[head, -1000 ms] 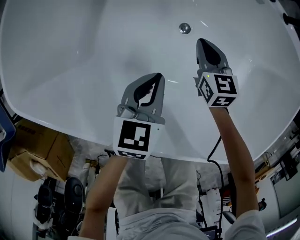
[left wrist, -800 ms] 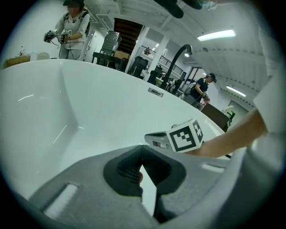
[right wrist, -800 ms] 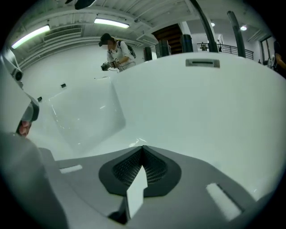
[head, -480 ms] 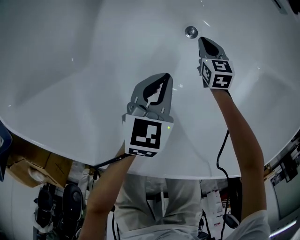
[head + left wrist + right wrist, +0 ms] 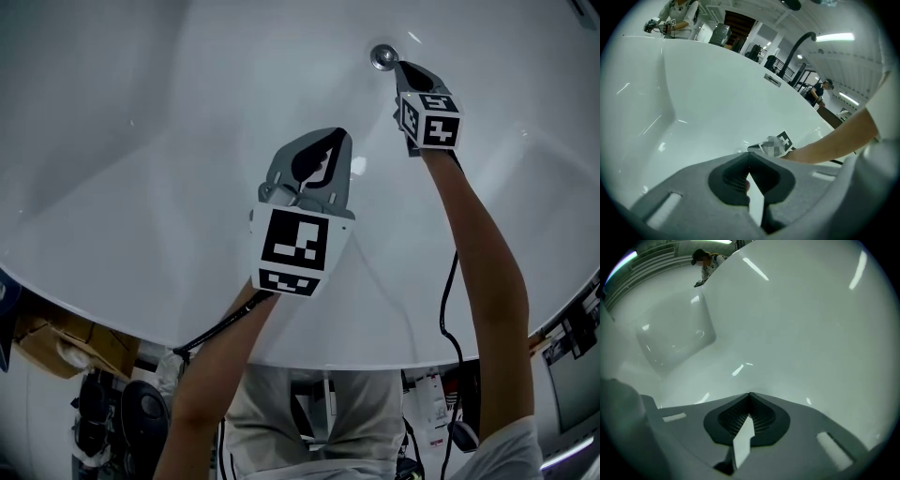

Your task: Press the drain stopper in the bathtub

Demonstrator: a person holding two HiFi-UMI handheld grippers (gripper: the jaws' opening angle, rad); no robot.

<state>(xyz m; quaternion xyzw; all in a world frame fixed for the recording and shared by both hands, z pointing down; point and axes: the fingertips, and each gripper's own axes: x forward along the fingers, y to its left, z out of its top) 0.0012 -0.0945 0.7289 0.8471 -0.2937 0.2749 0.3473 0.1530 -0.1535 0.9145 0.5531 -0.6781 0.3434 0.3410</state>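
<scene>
Right gripper (image 5: 404, 68): jaws clenched tip to tip, nothing held. The tip is placed just beside the drain stopper (image 5: 382, 56), at its right edge; contact can't be confirmed. Left gripper (image 5: 330, 141): also clenched and empty, held mid-tub, well apart from the stopper. The stopper is set in the bathtub (image 5: 141, 141) floor at the far end. Risk: the tip is judged off-centre, so a push could be skidded off the shiny metal onto slick enamel, and the stopper left unpressed.
</scene>
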